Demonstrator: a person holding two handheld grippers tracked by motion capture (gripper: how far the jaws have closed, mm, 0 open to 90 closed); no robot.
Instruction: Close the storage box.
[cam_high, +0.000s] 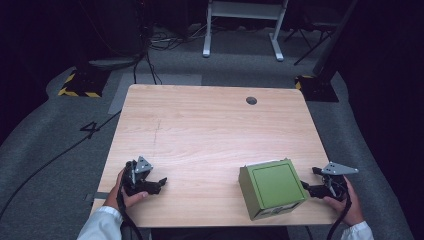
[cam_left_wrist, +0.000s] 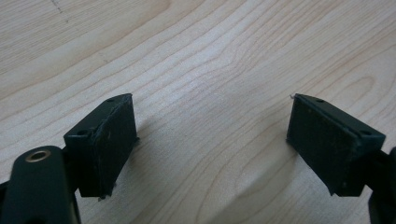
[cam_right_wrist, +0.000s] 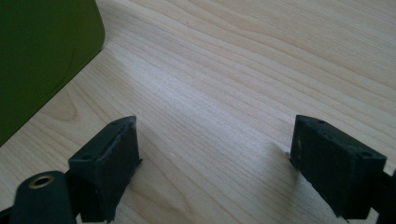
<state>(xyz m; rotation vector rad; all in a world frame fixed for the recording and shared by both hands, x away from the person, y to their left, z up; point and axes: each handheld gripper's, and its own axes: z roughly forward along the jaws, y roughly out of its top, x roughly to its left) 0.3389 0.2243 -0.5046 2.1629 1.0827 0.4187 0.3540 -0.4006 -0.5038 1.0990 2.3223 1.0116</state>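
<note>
The green box (cam_high: 272, 189) sits near the table's (cam_high: 200, 130) front right edge, the right gripper (cam_high: 306, 188) just beside it with jaws wide and empty. The left gripper (cam_high: 161, 183), well apart, is also gaping, nothing held. Best square the right jaws to a box wall before closing.

1 green box (cam_high: 272, 189), 2 grippers, 1 wooden table (cam_high: 200, 130).

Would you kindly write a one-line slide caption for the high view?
Green box on a wooden table, with the right tool open beside it and the left tool apart.
</note>
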